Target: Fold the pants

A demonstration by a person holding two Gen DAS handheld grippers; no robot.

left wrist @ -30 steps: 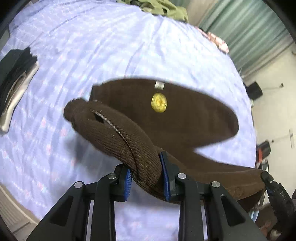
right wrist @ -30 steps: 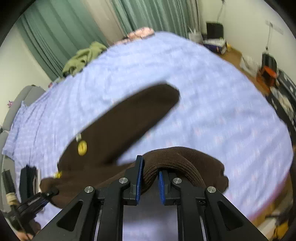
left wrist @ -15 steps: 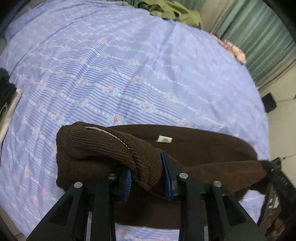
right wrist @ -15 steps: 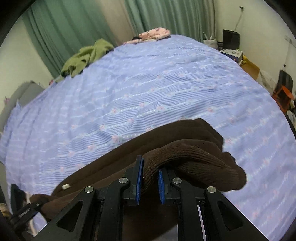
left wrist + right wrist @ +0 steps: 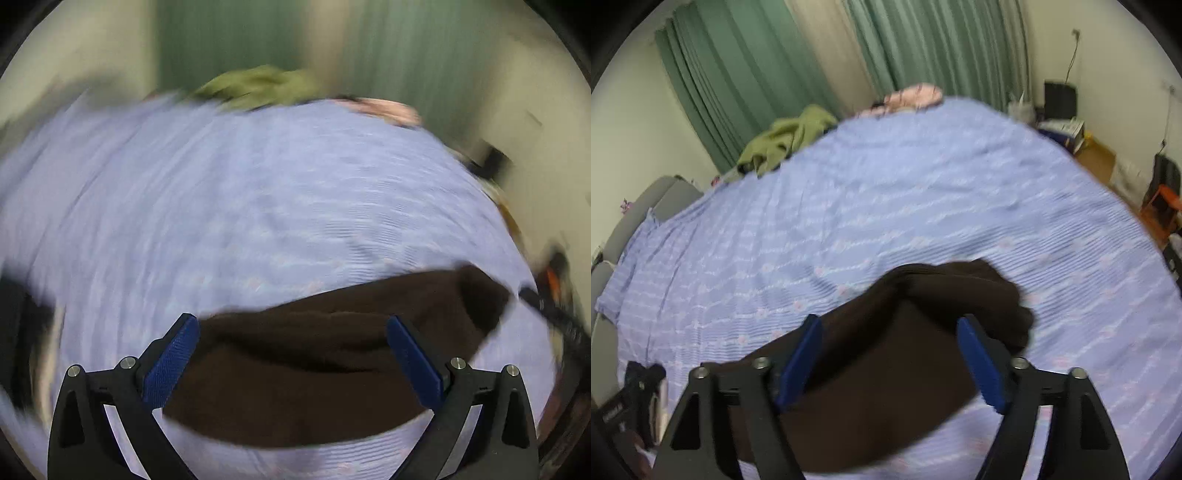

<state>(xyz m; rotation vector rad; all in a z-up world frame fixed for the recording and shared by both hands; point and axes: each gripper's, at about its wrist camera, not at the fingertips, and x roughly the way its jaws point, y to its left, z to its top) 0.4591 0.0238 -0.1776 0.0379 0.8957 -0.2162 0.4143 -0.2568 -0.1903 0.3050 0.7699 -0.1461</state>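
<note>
The dark brown pants (image 5: 317,369) lie folded on the lilac striped bedsheet (image 5: 258,203), close in front of both grippers. My left gripper (image 5: 291,328) is open, its blue pads (image 5: 171,363) spread wide over the near edge of the pants. My right gripper (image 5: 890,328) is open too, blue pads (image 5: 980,363) apart above the pants (image 5: 886,387), whose bunched end lies just past the fingertips. Neither gripper holds anything. The left wrist view is blurred by motion.
A green garment (image 5: 786,140) and a pink one (image 5: 916,94) lie at the far edge of the bed by green curtains (image 5: 746,74). A dark stack of clothes (image 5: 646,391) sits at the left. Floor clutter and an orange stool (image 5: 1163,203) are at the right.
Both grippers have opened and let go of the pants, which now lie folded on the bed. Both cameras have tilted up and pulled back a little.
</note>
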